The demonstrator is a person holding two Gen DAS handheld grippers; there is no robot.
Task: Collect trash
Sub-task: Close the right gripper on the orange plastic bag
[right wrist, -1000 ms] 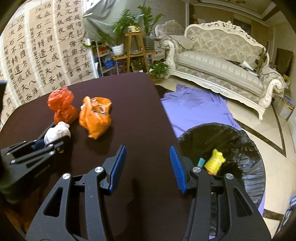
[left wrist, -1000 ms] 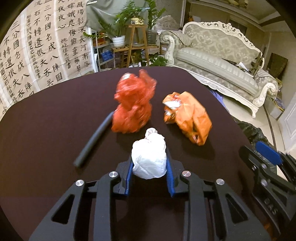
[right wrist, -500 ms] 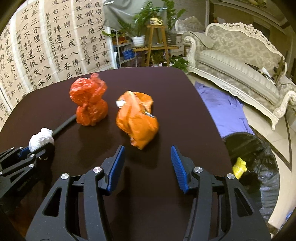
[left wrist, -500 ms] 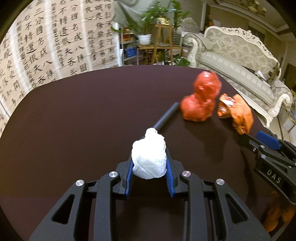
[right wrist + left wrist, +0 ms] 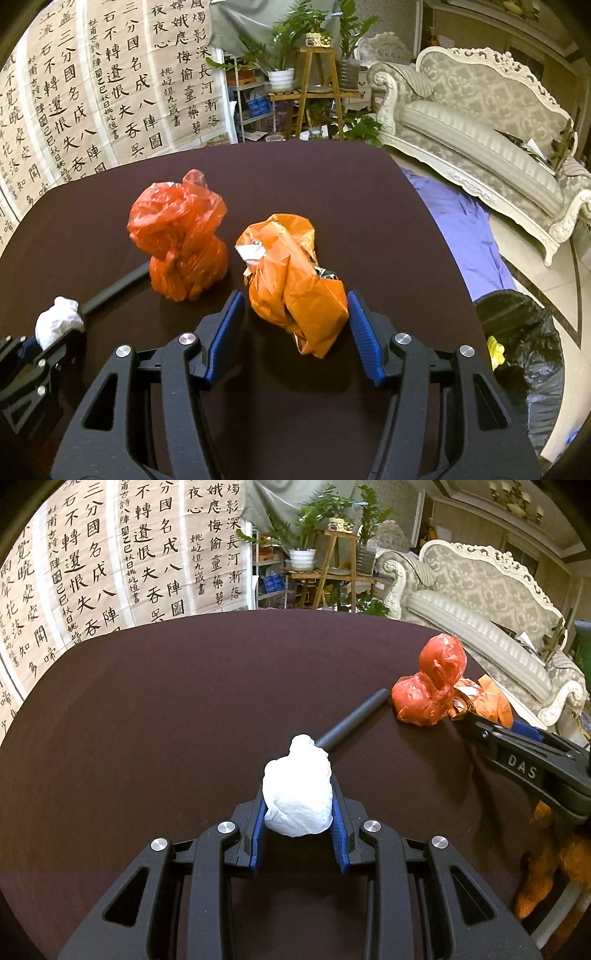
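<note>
A white paper wad (image 5: 297, 798) sits mid-frame; a crumpled red bag (image 5: 178, 236) (upright, knotted) stands left of a slumped orange bag (image 5: 295, 280).

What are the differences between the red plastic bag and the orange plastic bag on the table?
The red plastic bag stands tall and pinched at the middle, while the orange plastic bag lies lower and stretched out. The red one sits free beside a black tube; the orange one lies between the open fingers of the right gripper. The orange bag shows white and dark scraps; the red one looks plain. Both are crumpled and rest on the dark table.
</note>
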